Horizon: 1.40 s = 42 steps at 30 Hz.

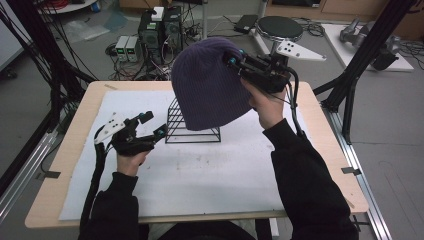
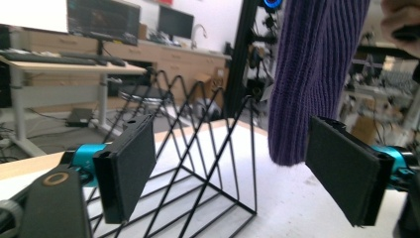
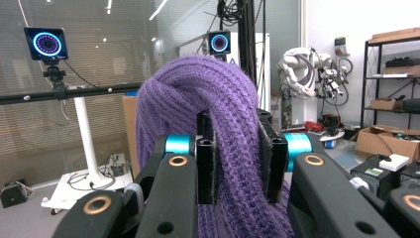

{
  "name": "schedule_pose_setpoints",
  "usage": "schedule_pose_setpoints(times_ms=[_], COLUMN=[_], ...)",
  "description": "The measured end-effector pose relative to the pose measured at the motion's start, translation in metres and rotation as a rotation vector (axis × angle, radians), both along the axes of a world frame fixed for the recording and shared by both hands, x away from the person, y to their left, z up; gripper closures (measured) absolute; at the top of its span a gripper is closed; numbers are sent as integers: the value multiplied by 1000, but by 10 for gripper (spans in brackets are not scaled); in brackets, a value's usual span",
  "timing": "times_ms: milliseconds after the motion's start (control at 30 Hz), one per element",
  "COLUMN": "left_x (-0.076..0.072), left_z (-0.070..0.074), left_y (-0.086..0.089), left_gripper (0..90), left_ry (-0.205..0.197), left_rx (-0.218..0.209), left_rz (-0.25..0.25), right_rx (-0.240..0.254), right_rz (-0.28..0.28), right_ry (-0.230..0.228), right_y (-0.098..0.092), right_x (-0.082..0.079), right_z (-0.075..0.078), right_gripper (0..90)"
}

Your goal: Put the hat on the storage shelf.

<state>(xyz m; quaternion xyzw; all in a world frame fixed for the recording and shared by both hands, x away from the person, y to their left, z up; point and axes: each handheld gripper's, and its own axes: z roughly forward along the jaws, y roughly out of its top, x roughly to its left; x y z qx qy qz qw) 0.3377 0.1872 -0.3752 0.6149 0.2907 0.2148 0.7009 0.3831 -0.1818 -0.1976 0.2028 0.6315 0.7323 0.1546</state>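
the purple knit hat point(image 1: 210, 87) is off the bench point(image 1: 75, 150) and in the air, gripped near its crown by the right gripper point(image 1: 235, 62); it looks as though the lift is done and the placing is what remains, though whether the hat is going onto or coming away from the black wire rack point(image 1: 192, 125) i cannot tell; in the high view the hat's open hem hangs in front of the rack's top, at about 12 o'clock from the rack's base, so touching or just clear cannot be settled there; in the left gripper view the hem point(image 2: 297, 148) hangs beside the rack point(image 2: 208, 163), towards 2 o'clock from it, and seems apart from the wires.

in the right gripper view the fingers point(image 3: 205, 163) are clenched on a thick fold of the hat point(image 3: 233, 148); the knit bulges up above them at 12 o'clock and trails down between them.

the left gripper point(image 1: 152, 125) sits low over the bench at about 9 o'clock from the rack, its fingers point(image 2: 129, 168) spread wide and grasping nothing; the rack shows between them, farther off, and the hat's hem lies just inside the right-hand finger, untouched; steadying the rack may be its part to come.
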Motion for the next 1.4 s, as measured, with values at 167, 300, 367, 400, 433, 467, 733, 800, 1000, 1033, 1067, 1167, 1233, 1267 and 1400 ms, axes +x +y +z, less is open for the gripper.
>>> schedule_pose_setpoints(times_ms=[167,300,367,400,433,467,733,800,1000,1033,1067,1167,1233,1267,1400], left_x=[11,16,19,20,22,24,27,28,28,28,28,28,28,28,28], left_z=[4,1,-1,-2,-3,-4,-2,-3,-4,-3,-3,-1,0,1,5], left_y=[-13,-26,-33,-35,-37,-38,-46,-46,-46,-45,-45,-43,-41,-40,-35], left_gripper=[207,219,219,219,220,221,301,340,577,650,727,814,824,825,825], left_ry=[20,38,44,47,50,53,49,60,59,58,56,64,59,55,53], left_rx=[-14,-20,-11,-12,-17,-20,6,16,24,29,33,26,36,39,20], left_rz=[-68,-125,-145,-151,-157,-163,-191,-192,-218,-213,-206,-192,-172,-164,-155], right_rx=[-1,-13,-12,-12,-12,-13,-14,-17,-28,-25,-26,-26,-29,-30,-29], right_rz=[8,16,23,27,29,31,59,59,47,46,44,44,44,44,36], right_ry=[-2,-2,-9,-7,-6,-4,7,6,-2,-3,-2,-2,-3,0,-4], right_y=[5,10,13,14,16,16,21,20,17,17,16,15,15,15,13], right_x=[1,2,2,2,2,3,3,2,1,1,1,0,0,0,1], right_z=[1,2,3,3,2,2,0,0,2,2,2,2,2,2,2], right_gripper=[749,749,749,748,749,749,748,748,748,747,747,746,745,745,745])
